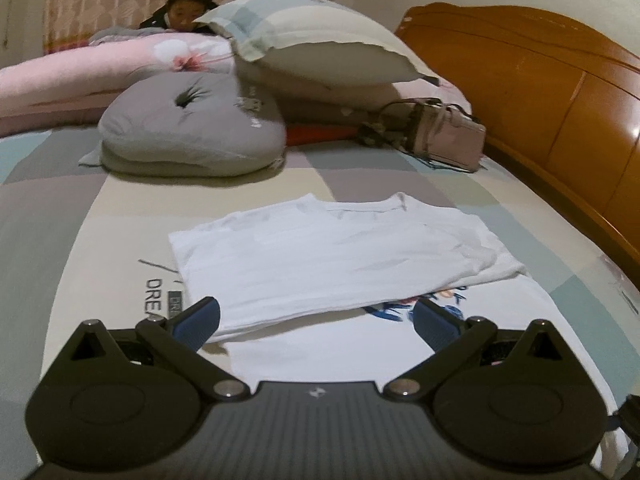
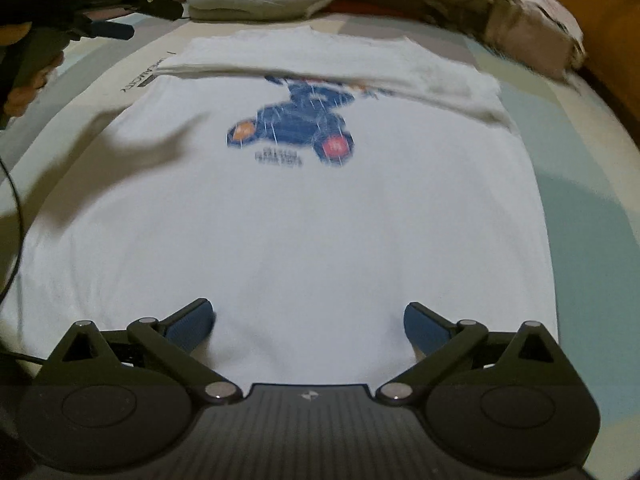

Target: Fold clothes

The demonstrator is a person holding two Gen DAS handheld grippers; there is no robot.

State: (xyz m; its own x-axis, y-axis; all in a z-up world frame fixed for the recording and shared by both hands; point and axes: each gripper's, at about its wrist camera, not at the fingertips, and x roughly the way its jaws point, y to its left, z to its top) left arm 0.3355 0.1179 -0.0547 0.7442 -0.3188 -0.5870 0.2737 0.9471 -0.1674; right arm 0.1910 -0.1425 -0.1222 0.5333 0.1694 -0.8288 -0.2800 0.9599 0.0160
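A white T-shirt (image 2: 304, 216) lies flat on the bed (image 2: 592, 184), its top part folded down over the blue print (image 2: 296, 128). The right gripper (image 2: 310, 322) hovers over the shirt's plain end, jaws spread wide, gripping nothing. The left gripper (image 1: 316, 320) has released jaws too, the folded edge just ahead of them.

Both grippers same build: right gripper (image 2: 310, 320) and left gripper (image 1: 316, 320) have black link arms w/ silver pivot screws, round black hubs, ribbed dark-grey body w/ small white logo, blue ribbed pads (image 2: 188, 326). Thin black cable (image 2: 12, 200) at left edge, right-wrist view.
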